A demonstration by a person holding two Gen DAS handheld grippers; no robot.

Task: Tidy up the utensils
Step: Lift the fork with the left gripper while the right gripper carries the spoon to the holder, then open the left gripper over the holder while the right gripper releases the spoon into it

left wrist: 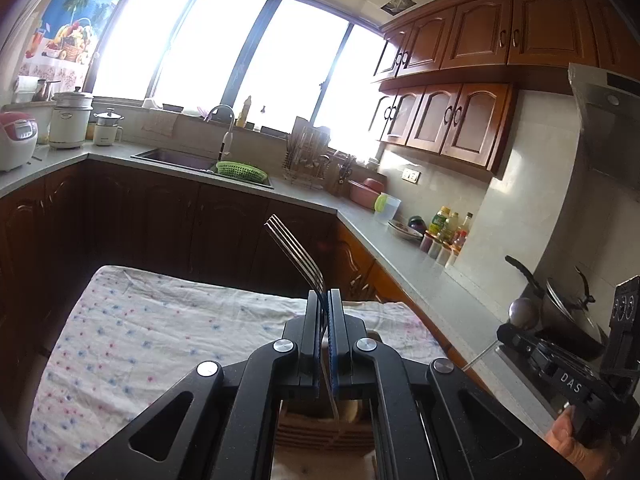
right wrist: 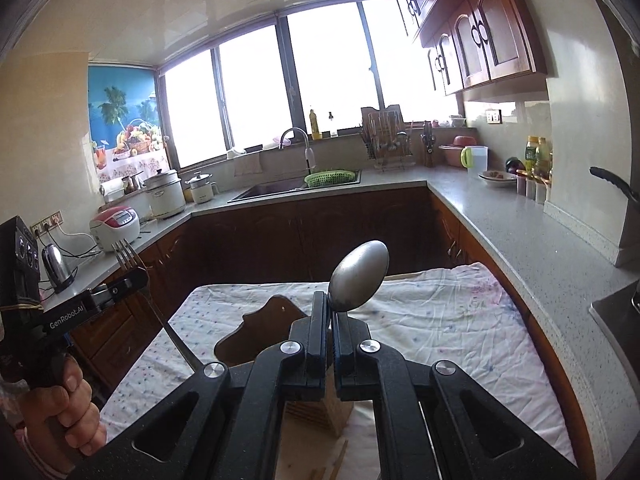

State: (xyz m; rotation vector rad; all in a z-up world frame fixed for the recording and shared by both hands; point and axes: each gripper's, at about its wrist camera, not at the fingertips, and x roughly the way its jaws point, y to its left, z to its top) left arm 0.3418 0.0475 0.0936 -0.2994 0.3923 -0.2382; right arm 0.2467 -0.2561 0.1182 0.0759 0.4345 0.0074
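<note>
My left gripper [left wrist: 324,294] is shut on a metal fork [left wrist: 296,250], tines up and tilted left, held above the cloth-covered table [left wrist: 140,332]. It also shows at the left of the right wrist view [right wrist: 134,276], with the fork [right wrist: 128,258] through it. My right gripper [right wrist: 331,298] is shut on a metal spoon [right wrist: 359,276], bowl up. The right gripper shows at the right edge of the left wrist view [left wrist: 520,334], with the spoon [left wrist: 524,314]. A wooden slotted holder [right wrist: 320,412] stands on the table below both grippers, mostly hidden.
A dark wooden board [right wrist: 256,332] lies on the cloth. Counters run around the room with a sink [right wrist: 280,190], green basket [right wrist: 330,178], rice cookers [right wrist: 116,228], dish rack [right wrist: 386,144], bottles [right wrist: 536,160] and a pan [left wrist: 568,308] on the stove.
</note>
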